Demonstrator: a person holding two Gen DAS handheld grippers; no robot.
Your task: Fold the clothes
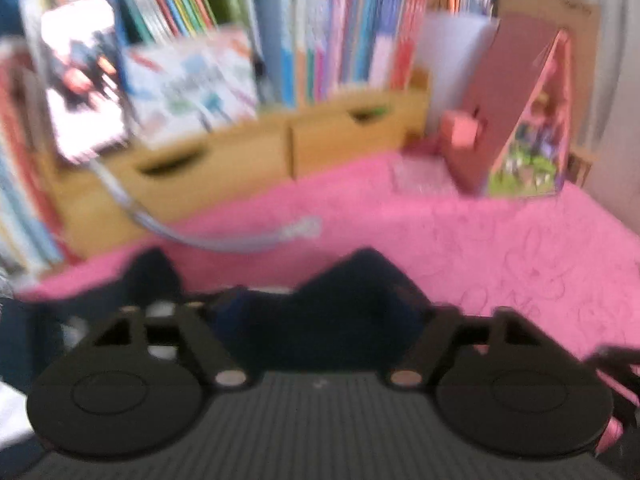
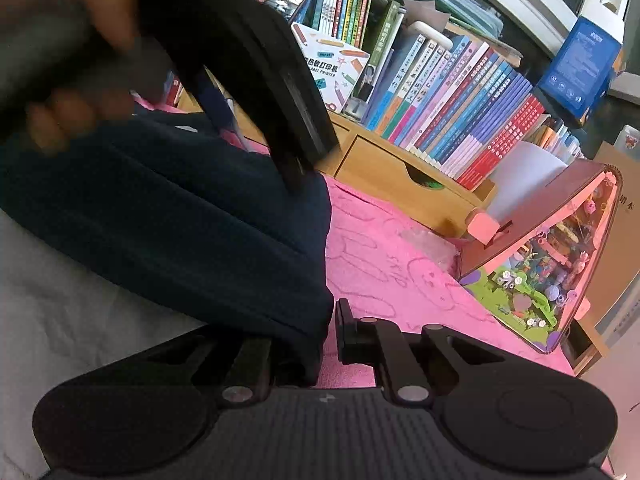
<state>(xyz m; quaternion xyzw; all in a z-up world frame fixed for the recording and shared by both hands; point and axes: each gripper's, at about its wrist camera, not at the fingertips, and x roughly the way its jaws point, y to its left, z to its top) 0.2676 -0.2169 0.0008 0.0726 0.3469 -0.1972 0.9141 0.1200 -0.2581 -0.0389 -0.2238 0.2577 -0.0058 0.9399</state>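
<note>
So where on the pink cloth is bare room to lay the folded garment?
Free: the pink cloth between the dark garment and the toy house. Crowded: the back edge, by the wooden drawers and a clear bag.

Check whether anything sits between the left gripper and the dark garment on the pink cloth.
Nothing visible does. In the left wrist view the navy garment lies directly ahead of the left gripper, between its spread fingers. The grey cable and wooden drawers lie beyond it. The view is blurred.
</note>
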